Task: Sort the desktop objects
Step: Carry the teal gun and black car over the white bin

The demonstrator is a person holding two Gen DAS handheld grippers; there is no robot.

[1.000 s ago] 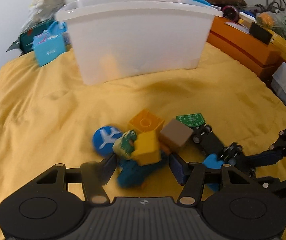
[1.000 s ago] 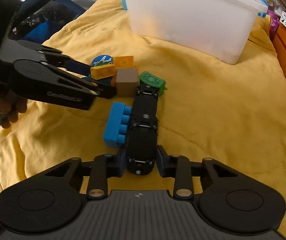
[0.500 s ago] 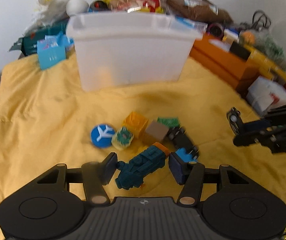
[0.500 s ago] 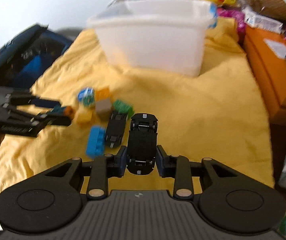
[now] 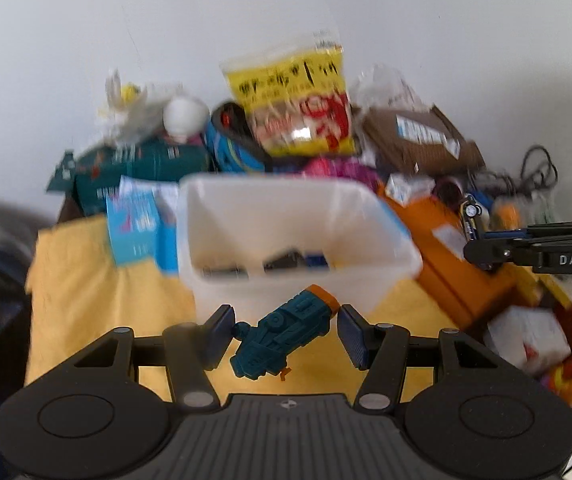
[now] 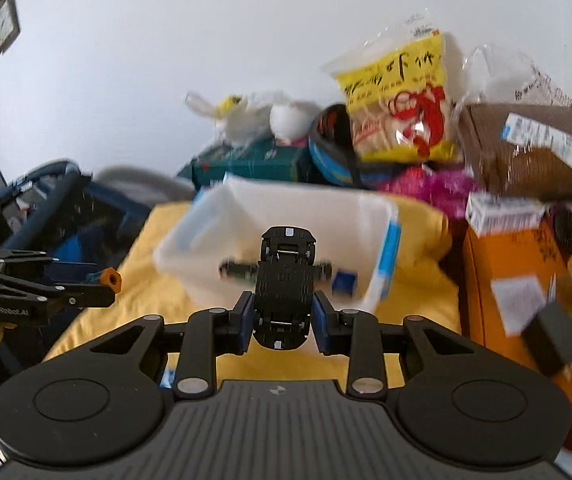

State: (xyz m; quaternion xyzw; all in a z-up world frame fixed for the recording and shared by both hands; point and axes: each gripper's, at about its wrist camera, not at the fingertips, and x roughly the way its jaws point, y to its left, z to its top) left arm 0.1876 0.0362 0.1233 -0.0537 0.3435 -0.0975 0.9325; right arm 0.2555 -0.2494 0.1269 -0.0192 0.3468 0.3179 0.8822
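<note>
Left gripper (image 5: pixel 284 330) fingers clamp a teal moulded-plastic toy vehicle (image 5: pixel 286 332) with an orange cap, held diagonally in the air at the near wall of the translucent white bin (image 5: pixel 365 216). Right gripper (image 6: pixel 282 320) fingers pinch a black toy car (image 6: pixel 286 280), flat ribbed chassis facing up, nose toward the bin at 12 o'clock. Bin is a rectangular tub with rounded corners, sitting on wrinkled yellow cloth (image 5: pixel 86 300); dark blurred pieces lie inside. Crinkly yellow snack bag (image 6: pixel 401 96) behind it.

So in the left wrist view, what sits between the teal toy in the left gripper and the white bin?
Nothing does: the teal toy, held in the left gripper, overlaps the white bin near wall directly in the left wrist view.
</note>
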